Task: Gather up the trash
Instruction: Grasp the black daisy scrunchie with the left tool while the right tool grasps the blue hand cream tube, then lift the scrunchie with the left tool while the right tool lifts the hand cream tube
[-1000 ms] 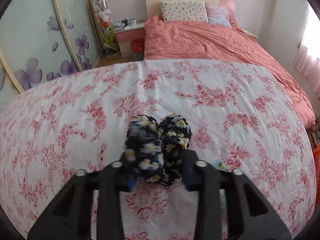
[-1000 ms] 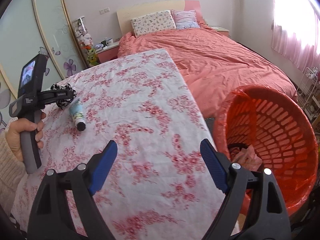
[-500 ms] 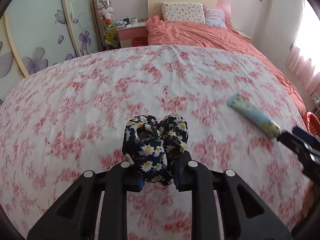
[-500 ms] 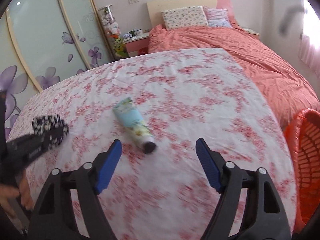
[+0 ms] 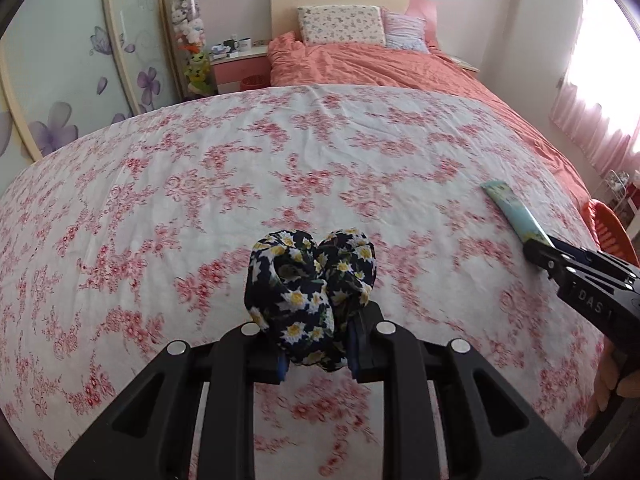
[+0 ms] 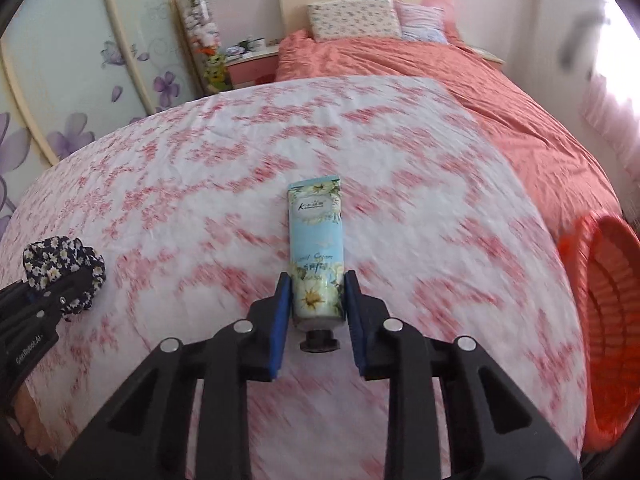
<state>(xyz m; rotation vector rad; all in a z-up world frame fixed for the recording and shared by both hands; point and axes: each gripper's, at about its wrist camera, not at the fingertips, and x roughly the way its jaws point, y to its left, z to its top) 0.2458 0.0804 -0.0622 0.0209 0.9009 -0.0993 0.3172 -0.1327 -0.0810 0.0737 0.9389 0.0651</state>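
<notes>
The left gripper (image 5: 316,356) sits at bottom centre of the left wrist view, w/ its jaws closed tight on a dark scrunchie with daisy print (image 5: 310,292); the soft cloth bulges up and forward from between the blue pads, so the grip is near the bottom of the item and it looks carried above the flowered sheet (image 5: 200,168), not resting on it. The right gripper (image 6: 318,312), at bottom centre of the right wrist view, is narrowed around a light-blue hand cream tube (image 6: 316,248): both pads seem to touch the sides of the tube close to its black cap (image 6: 319,342), which points back toward the camera, while the flat crimped end points away, toward the middle of the frame. I cannot tell for sure if the tube is already lifted or lies yet on the sheet; there is much blur around it. Taking it at the thick cap end is prob. sensible, since there the body is stiff and will not fold. The orange basket (image 6: 604,320) stands at the right edge of the right view, beside the sheet's edge and lower than it, so it is likely the place for the trash. In the left view the same tube (image 5: 516,216) shows at mid right, w/ the right gripper's tip on it. Both items are gripped, approx. ready for moving to the basket.
</notes>
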